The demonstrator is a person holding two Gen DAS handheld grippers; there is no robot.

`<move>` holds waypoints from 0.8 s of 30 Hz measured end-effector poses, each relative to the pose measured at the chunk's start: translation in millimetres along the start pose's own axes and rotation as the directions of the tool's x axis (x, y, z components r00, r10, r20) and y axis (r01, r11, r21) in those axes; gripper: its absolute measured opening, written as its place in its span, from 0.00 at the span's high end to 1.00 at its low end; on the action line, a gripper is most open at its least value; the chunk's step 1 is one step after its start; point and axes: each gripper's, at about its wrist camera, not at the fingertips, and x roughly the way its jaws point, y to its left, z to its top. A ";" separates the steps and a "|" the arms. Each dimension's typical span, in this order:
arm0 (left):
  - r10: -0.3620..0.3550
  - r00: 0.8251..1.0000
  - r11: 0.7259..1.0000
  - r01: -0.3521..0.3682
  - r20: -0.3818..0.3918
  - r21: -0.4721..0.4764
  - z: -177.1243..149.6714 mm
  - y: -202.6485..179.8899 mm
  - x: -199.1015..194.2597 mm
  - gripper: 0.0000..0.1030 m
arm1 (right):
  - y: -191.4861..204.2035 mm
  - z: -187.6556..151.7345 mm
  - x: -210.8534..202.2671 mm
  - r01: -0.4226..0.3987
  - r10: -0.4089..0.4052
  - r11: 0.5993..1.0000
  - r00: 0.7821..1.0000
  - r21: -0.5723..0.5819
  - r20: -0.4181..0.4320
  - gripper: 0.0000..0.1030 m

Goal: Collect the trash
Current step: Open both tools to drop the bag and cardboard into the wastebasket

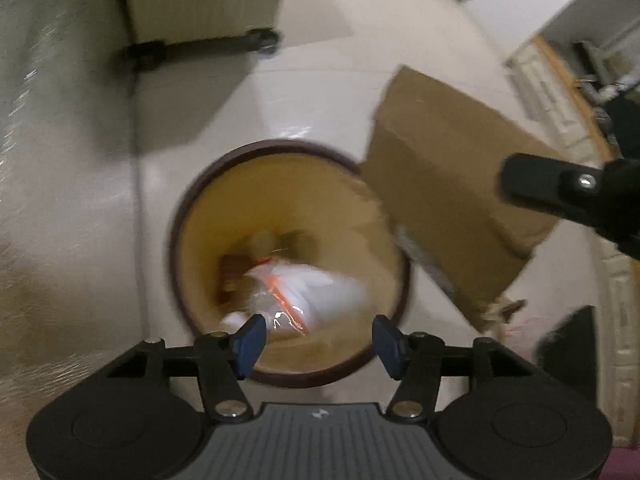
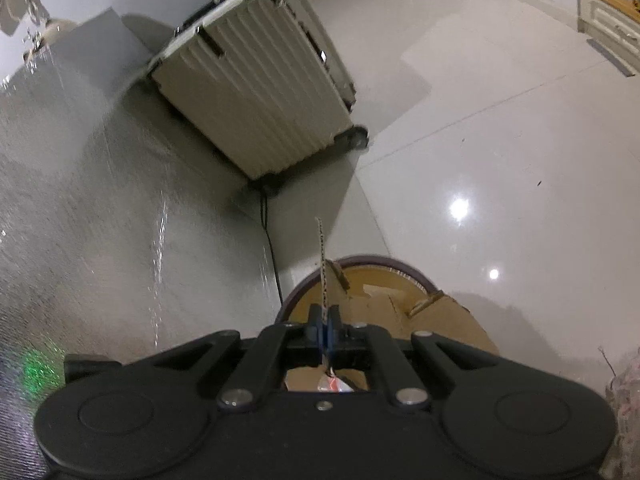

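A round trash bin (image 1: 188, 216) with a dark rim and tan inside stands on the floor by the wall. A clear plastic bag with white and orange contents (image 1: 308, 292) lies in it. My left gripper (image 1: 318, 338) is open and empty just above the bin's mouth. A brown cardboard piece (image 1: 448, 184) hangs over the bin's right rim. My right gripper (image 2: 323, 334) is shut on the cardboard's edge, seen thin and upright as a strip (image 2: 322, 264), above the bin (image 2: 384, 261). The right gripper's finger also shows in the left wrist view (image 1: 560, 184).
A cream ribbed suitcase (image 2: 256, 100) on black wheels stands against the wall beyond the bin. A black cable (image 2: 270, 240) runs down the wall corner. A glossy tiled floor (image 2: 500, 140) spreads to the right. White cabinets with a wooden top (image 2: 608, 12) stand far right.
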 end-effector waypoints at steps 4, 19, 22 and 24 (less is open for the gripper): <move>0.046 0.999 0.997 -0.046 0.004 -0.057 -0.8 21.4 -3.3 0.43 | 5.8 0.7 17.3 -0.030 0.030 1.000 0.999 0.006 -0.041 0.98; 0.148 0.989 0.982 -0.146 0.015 -0.118 1.6 37.0 -12.2 0.40 | -3.7 2.5 49.6 -0.114 0.125 0.985 0.988 0.130 -0.086 0.98; 0.167 0.986 0.980 -0.164 0.012 -0.116 3.3 39.7 -9.9 0.31 | -1.8 -0.1 63.5 -0.027 0.036 0.997 0.992 0.076 -0.120 0.85; 0.177 0.984 0.978 -0.175 0.010 -0.116 3.4 40.4 -8.9 0.25 | -3.6 -2.5 72.7 0.049 -0.040 0.998 0.985 0.051 -0.167 0.65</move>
